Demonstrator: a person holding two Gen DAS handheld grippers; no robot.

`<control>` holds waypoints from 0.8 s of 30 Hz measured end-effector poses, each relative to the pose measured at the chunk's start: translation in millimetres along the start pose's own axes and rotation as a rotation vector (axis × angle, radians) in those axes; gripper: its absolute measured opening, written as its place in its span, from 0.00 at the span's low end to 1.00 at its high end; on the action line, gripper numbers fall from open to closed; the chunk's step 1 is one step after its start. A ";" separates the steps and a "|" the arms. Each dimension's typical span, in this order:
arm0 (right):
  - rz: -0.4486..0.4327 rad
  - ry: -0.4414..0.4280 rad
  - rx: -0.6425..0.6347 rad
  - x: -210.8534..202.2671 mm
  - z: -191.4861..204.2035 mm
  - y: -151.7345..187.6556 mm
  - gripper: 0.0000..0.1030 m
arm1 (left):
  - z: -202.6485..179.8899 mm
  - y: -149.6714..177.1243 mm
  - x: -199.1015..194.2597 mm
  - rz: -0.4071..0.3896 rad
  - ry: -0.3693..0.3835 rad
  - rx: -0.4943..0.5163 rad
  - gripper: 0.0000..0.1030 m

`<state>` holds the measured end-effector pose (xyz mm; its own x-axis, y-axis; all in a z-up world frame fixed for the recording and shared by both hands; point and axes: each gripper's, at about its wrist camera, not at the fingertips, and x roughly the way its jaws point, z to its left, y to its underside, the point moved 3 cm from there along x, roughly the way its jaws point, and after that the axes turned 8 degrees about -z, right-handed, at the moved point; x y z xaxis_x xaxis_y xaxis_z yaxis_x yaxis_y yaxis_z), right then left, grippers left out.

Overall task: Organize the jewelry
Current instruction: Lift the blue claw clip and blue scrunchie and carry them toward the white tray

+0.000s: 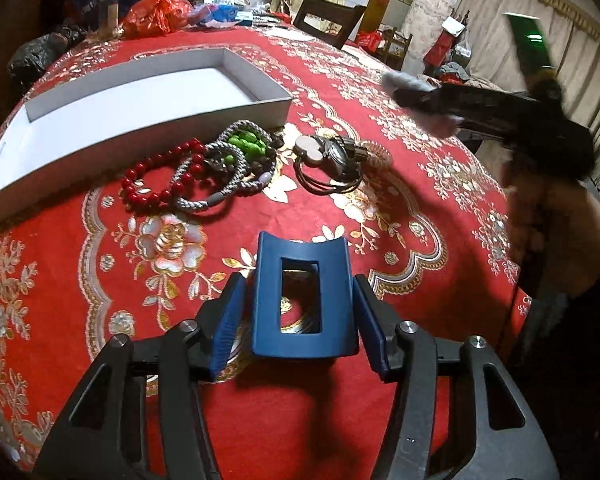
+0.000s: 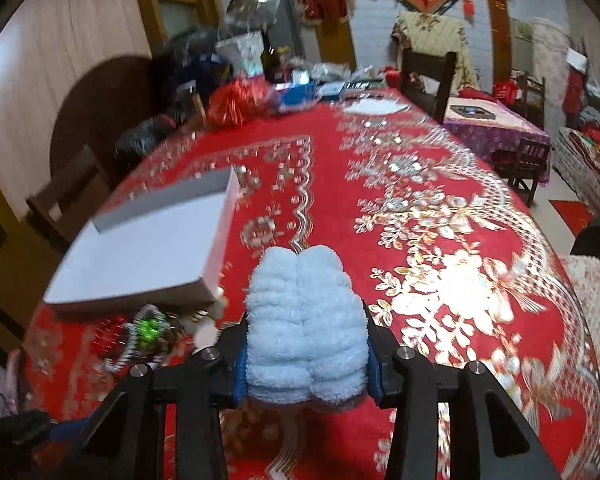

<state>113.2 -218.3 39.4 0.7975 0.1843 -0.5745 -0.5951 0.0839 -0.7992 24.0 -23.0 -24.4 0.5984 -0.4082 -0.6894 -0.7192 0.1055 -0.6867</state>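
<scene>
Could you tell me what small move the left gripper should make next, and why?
Probably carry the blue clip forward and left over the white box and let go there. The left gripper is shut on the clip above the tablecloth; the box looks empty, and the bracelets lie just in front of it.

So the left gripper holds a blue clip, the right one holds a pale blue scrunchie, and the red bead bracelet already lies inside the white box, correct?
Not quite. In the left wrist view the red bead bracelet lies on the tablecloth in front of the white box, not inside. The rest holds.
</scene>
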 end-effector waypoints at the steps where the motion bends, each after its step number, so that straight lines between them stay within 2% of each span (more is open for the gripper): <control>1: -0.004 0.013 0.010 -7.2 -0.6 2.0 0.41 | -0.6 0.1 1.9 0.006 -0.003 -0.004 0.52; 6: 0.049 0.108 0.050 -33.8 -3.0 31.5 0.41 | -3.3 -1.8 3.9 0.002 -0.011 -0.016 0.52; 7: 0.053 0.114 0.055 -37.9 -2.8 35.8 0.41 | -3.4 -2.7 3.4 0.000 -0.018 -0.017 0.47; 13: 0.068 0.110 0.006 -45.9 17.9 54.1 0.41 | 1.6 -3.8 -8.6 -0.051 -0.079 -0.032 0.47; 18: 0.075 0.118 -0.059 -43.5 32.0 60.1 0.42 | 2.5 -7.2 -25.6 -0.098 -0.088 -0.044 0.47; 24: 0.050 0.103 -0.064 -49.9 36.4 58.1 0.42 | 3.2 -11.1 -38.5 -0.137 -0.104 -0.030 0.47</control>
<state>35.2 -187.0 28.0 0.7750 0.0846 -0.6263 -0.6294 0.0139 -0.7769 10.1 -5.5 9.0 0.7238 -0.3204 -0.6111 -0.6378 0.0272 -0.7697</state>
